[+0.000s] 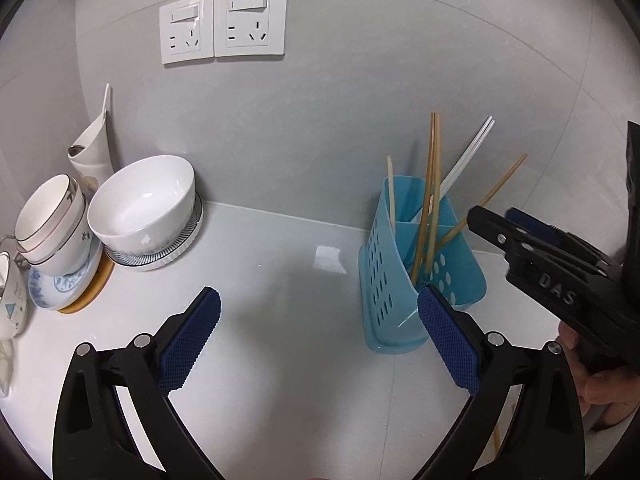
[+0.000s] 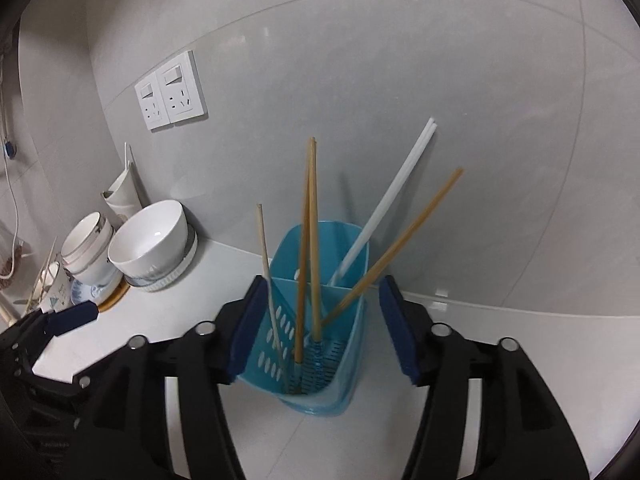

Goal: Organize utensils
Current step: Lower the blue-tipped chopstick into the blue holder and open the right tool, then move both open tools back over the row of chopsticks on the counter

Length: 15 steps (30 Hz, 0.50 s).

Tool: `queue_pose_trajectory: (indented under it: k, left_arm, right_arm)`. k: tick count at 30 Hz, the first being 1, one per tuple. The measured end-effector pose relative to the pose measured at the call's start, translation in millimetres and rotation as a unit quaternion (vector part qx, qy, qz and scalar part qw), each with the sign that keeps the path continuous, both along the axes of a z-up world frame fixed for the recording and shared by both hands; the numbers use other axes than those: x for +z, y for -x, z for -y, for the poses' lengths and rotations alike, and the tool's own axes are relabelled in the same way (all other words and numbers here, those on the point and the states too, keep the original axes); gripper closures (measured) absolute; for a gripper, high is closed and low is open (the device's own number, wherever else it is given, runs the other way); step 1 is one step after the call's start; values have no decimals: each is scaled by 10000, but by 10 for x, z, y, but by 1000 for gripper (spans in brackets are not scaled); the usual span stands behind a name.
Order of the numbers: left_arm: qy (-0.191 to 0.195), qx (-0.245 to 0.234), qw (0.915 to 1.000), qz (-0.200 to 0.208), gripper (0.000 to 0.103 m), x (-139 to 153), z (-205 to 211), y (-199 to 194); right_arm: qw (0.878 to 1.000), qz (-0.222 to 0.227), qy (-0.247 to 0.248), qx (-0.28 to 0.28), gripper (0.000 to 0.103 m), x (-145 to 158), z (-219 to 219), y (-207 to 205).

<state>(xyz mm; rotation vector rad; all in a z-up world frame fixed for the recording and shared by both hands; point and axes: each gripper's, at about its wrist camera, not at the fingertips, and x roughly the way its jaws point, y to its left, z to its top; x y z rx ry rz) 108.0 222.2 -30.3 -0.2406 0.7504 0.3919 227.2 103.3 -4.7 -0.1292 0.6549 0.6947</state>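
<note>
Blue-padded and spread wide, the right tongs (image 2: 322, 326) hang over a turquoise utensil holder (image 2: 316, 376) on the white counter (image 2: 520, 340), their pads clear of everything, with the holder's rim and several chopstick shafts showing in the gap between them. The left tongs (image 1: 320, 340) stand open too and grip nothing; bare counter lies between their pads, and the right-hand pad overlaps the holder's near corner in the left wrist view, though contact cannot be told.

Inside the perforated, divided holder stand the utensils. A pair of brown wooden chopsticks (image 2: 311, 240) rises almost upright from the front compartment. One pale wooden chopstick (image 2: 265, 256) leans left beside them. A single brown chopstick (image 2: 396, 240) slants out to the right, and a pair of white chopsticks (image 2: 384, 200) leans right from the rear compartment toward the grey tiled wall (image 2: 440, 80).

Seen from the left wrist view, the right tongs' black frame reaches in from the right edge, a person's hand (image 1: 600, 384) gripping it below.

Well apart to the left, crockery is stacked against the wall: a white bowl (image 1: 144, 204) on a ribbed plate, smaller stacked bowls (image 1: 52, 224) beside it. Two white wall sockets (image 1: 224, 24) sit above.
</note>
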Motion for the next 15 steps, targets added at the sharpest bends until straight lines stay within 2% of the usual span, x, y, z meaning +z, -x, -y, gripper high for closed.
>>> queue_pose_trajectory:
  k: [5, 7, 11, 15]
  left_arm:
    - [-24, 15, 10000, 5, 6, 52, 42, 41]
    - [-57, 36, 10000, -8, 6, 73, 76, 54]
    - [-38, 52, 10000, 10, 6, 108, 150, 79]
    - [-23, -7, 10000, -1, 6, 142, 268, 96]
  right_arm:
    - [9999, -41, 38, -83, 20, 96, 208, 60]
    - [9999, -81, 40, -138, 15, 129, 309, 87]
    - [9991, -142, 112, -388, 8, 159, 521, 139]
    - [9976, -200, 168, -637, 8, 164, 723, 180]
